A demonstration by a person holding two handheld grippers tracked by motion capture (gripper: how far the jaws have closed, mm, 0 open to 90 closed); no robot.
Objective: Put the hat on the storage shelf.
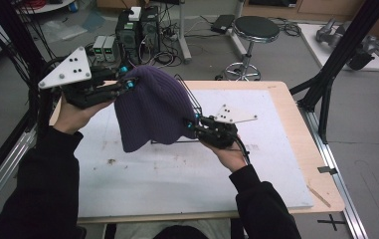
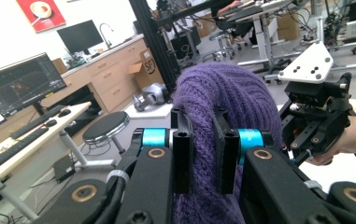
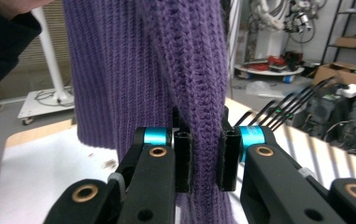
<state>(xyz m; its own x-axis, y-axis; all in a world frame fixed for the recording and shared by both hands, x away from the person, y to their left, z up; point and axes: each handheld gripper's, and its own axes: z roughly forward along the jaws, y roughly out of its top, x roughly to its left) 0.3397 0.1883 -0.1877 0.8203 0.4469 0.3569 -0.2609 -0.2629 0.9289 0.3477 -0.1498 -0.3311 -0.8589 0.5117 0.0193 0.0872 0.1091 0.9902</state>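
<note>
Behind the held purple beanie, a wire rack.

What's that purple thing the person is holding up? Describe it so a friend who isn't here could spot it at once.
Look over the white mat on the wooden table. Above it hangs a purple knitted hat, ribbed and soft, lifted off the surface. The left gripper pinches its top and the right gripper pinches its lower edge; it is the one woolly, coloured thing among black metal gear.

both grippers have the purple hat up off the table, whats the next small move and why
Probably ease the grippers apart. The left gripper and right gripper each pinch the purple knit hat, which hangs bunched above the white mat.
</note>
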